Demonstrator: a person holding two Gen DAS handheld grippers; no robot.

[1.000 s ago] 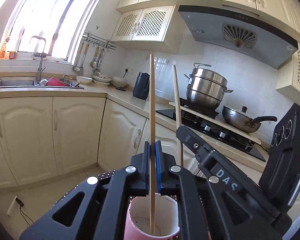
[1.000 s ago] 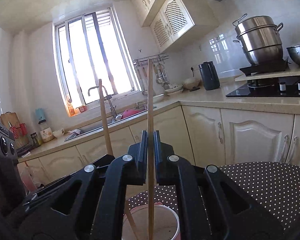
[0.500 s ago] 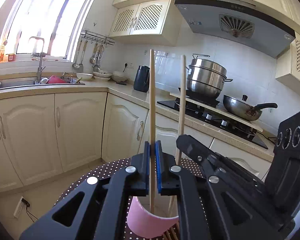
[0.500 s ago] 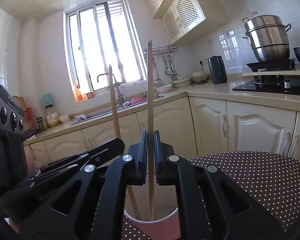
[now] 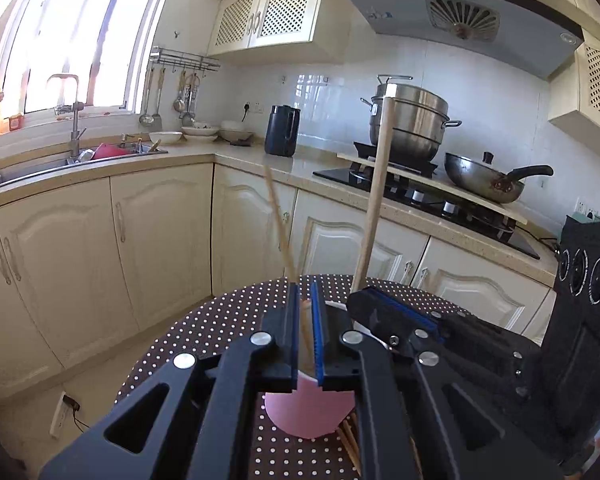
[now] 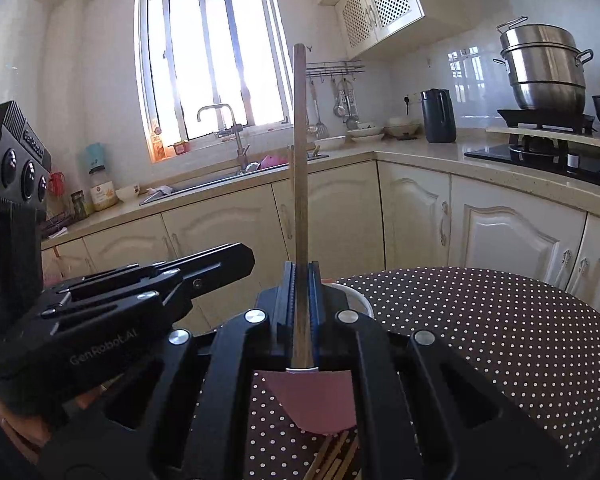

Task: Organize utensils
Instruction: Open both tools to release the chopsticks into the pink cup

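A pink cup [image 5: 304, 416] stands on the dotted table [image 5: 204, 340] right under both grippers. My left gripper [image 5: 305, 320] hangs over the cup's rim, jaws only a slit apart. A pale chopstick [image 5: 278, 216] shows blurred through that slit, leaning left with its foot in the cup; the pads do not seem to hold it. From the right wrist the left gripper [image 6: 248, 258] carries no stick. My right gripper [image 6: 302, 312] is shut on a brown chopstick [image 6: 300, 160] held upright above the cup [image 6: 320, 400]. This chopstick [image 5: 378, 200] and the right gripper [image 5: 360, 300] also show from the left wrist.
Several loose chopsticks [image 6: 332, 456] lie on the dotted cloth [image 6: 480, 340] in front of the cup. Cream cabinets run behind the table, with a sink [image 5: 80, 156] at left and a stove with a steel pot [image 5: 408, 120] and a wok [image 5: 484, 180] at right.
Both grippers have sunk closer to the cup. The left chopstick, upright and gripped before, has dropped lower and tipped to the left. The right chopstick remains upright in its jaws.
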